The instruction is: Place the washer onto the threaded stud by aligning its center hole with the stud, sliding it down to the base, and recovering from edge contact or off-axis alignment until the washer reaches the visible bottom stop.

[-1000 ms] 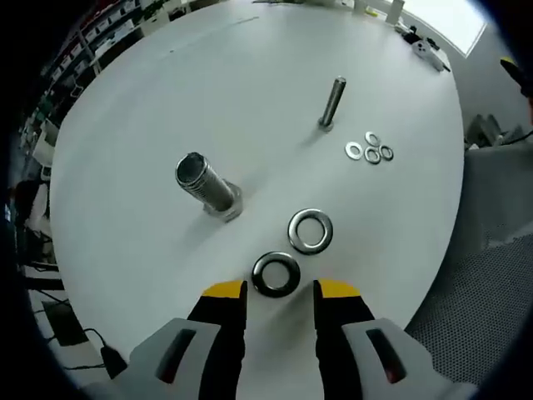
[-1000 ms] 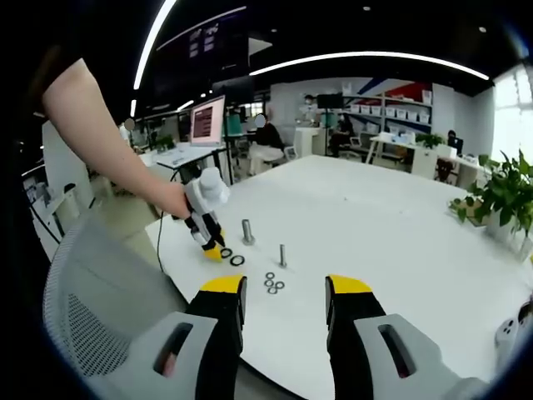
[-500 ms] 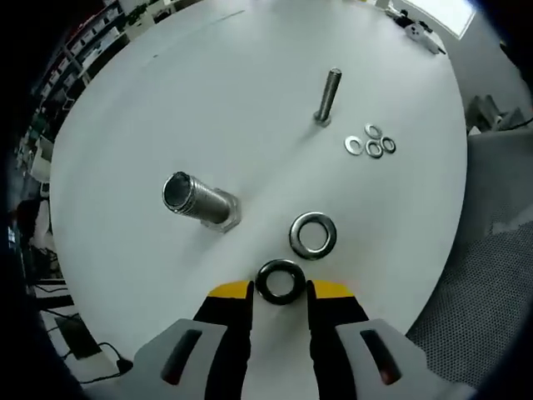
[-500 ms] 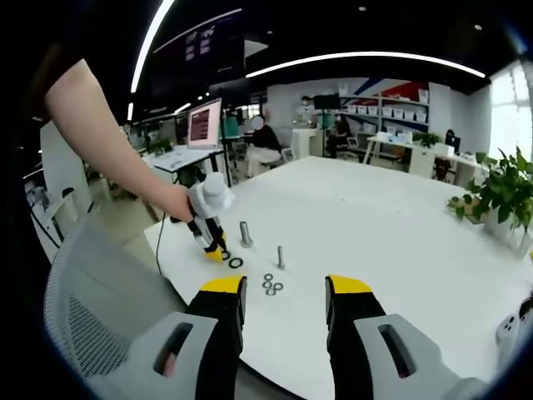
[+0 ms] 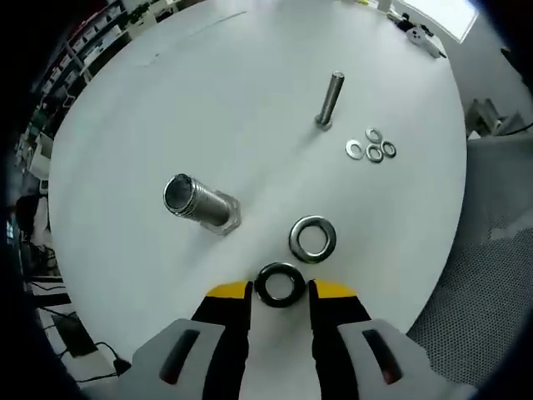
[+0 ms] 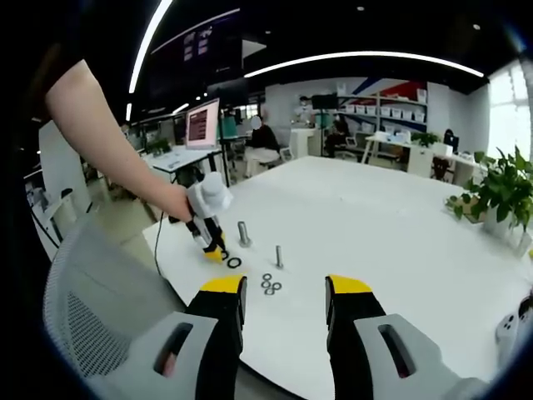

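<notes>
Bright, even light falls on the round white table (image 5: 250,100), and the upright steel threaded stud (image 5: 330,100) casts only a short, soft shadow at its base. In the right gripper view long curved ceiling light strips (image 6: 366,60) glow white, and a window at the right edge is blown out. Both views bend strongly toward their edges. Focus is sharp at centre, softer outward.

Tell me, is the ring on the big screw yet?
Not yet. The left gripper has its jaws on either side of the dark washer, still on the table. Lifting it and sliding it down the big threaded stud remains. The right gripper waits open.
</notes>
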Demonstrator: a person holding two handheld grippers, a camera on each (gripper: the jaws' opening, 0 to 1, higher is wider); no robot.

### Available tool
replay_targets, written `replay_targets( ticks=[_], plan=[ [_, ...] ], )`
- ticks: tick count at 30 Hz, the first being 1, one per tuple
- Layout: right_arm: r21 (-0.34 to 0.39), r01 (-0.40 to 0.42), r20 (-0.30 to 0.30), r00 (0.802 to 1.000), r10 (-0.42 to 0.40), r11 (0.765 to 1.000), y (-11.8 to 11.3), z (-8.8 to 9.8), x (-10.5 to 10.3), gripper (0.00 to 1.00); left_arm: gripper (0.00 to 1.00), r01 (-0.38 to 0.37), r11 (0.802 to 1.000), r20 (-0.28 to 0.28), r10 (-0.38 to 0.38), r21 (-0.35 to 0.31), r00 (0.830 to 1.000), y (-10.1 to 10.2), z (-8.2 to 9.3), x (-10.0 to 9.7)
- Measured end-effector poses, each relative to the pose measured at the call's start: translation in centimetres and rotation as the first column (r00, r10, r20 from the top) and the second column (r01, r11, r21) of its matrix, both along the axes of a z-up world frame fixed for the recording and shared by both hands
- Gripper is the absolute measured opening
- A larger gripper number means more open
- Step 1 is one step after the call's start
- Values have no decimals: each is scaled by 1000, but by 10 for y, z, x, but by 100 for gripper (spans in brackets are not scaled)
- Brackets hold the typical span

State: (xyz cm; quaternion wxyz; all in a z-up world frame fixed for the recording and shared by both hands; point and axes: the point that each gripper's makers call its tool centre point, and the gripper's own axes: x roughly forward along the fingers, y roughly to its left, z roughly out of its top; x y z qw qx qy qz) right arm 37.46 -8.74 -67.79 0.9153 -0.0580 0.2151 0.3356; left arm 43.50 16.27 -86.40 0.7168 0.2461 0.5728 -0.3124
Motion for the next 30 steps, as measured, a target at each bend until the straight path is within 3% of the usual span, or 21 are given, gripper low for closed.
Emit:
replay_targets(
  ticks=[5,16,30],
  plan=[
    [-8,-5,-2,1000,5,1000,0,-1,0,40,30,36,999,-22,-36,23,999,-4,2,-3],
    [-13,2,1,1000,-2,1000,-1,-1,0,40,21,64,997,-27,-63,49,998,-3,7,-3],
    [-23,5,1,1000,-5,1000,-2,-2,1,39,20,66,997,-16,-65,32,998,-1,8,-3]
  ],
)
